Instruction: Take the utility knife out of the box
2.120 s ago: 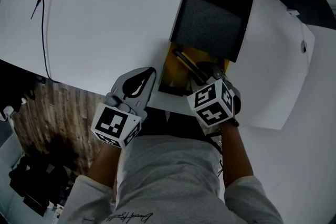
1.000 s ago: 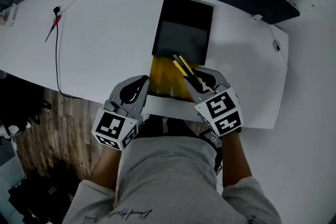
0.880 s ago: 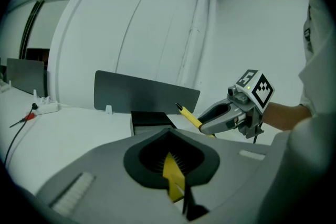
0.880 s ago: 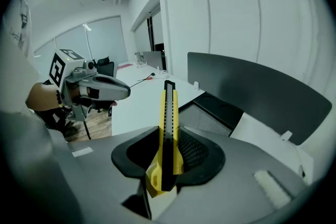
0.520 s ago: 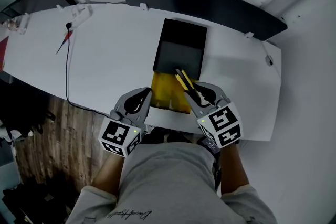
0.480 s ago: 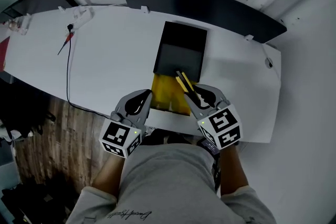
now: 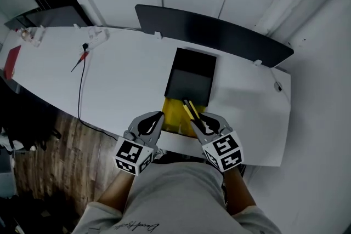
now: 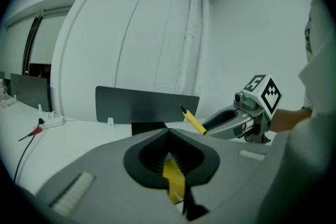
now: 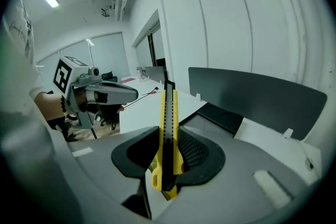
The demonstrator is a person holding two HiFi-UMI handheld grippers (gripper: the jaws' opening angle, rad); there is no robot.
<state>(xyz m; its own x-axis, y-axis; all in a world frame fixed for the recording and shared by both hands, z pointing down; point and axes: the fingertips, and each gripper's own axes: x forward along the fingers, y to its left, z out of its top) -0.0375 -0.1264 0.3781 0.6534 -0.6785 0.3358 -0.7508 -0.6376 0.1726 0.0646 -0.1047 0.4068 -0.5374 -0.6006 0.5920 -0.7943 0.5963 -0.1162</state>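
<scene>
The black box (image 7: 190, 80) lies open on the white table (image 7: 120, 71), its yellow inside (image 7: 173, 116) toward me. My right gripper (image 7: 200, 120) is shut on the yellow and black utility knife (image 7: 190, 109), which sticks out past the jaws above the box's near end. In the right gripper view the knife (image 9: 168, 113) stands clamped between the pads of the right gripper (image 9: 168, 131). My left gripper (image 7: 157, 118) hovers at the box's near left corner, shut with nothing held. In the left gripper view, yellow shows through the gap of the left gripper (image 8: 169, 132).
A dark panel (image 7: 214, 30) stands along the table's far edge. A black cable with a red clip (image 7: 82, 57) and a power strip (image 7: 97, 35) lie at the far left. Wooden floor (image 7: 49, 140) shows beyond the table's left edge.
The knife has come up out of the box in my right gripper. Both grippers have risen a little, and the head view has pulled back, showing more of the table.
</scene>
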